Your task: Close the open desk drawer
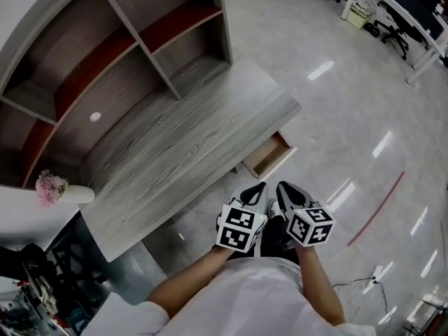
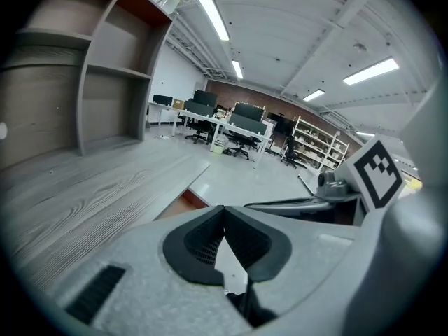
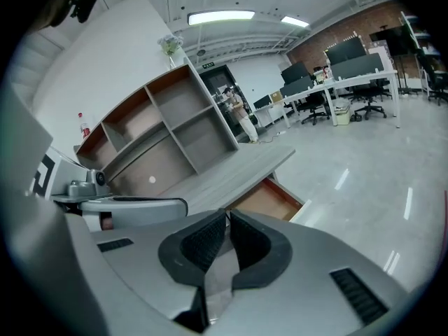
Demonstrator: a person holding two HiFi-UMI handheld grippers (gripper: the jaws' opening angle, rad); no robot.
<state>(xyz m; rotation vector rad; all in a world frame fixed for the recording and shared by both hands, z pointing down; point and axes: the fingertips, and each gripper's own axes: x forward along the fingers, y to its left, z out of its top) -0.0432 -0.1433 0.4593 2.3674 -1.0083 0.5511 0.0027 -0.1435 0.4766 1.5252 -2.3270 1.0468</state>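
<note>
Jaws on both grippers are clenched with nothing between them: the left gripper (image 2: 224, 208) and right gripper (image 3: 228, 214) each show their tips meeting on empty air. They sit side by side, close together, both pointing at the drawer (image 1: 268, 156). The drawer hangs pulled out from under the end of the tabletop (image 1: 175, 152), over the floor (image 1: 336, 103), and its wood-coloured inside looks empty. Neither gripper touches it yet, and a clear gap remains. Closing it probably calls for a push with the shut tips against the drawer front, and most of the risk lies there. A push landing near one end of the front could skew the drawer on its runners and jam it partway. Tips set too high could slide over the front edge into the open box, or catch under the tabletop's lip as the drawer goes home. Too hard a shove might slam it and let it bounce back out.
</note>
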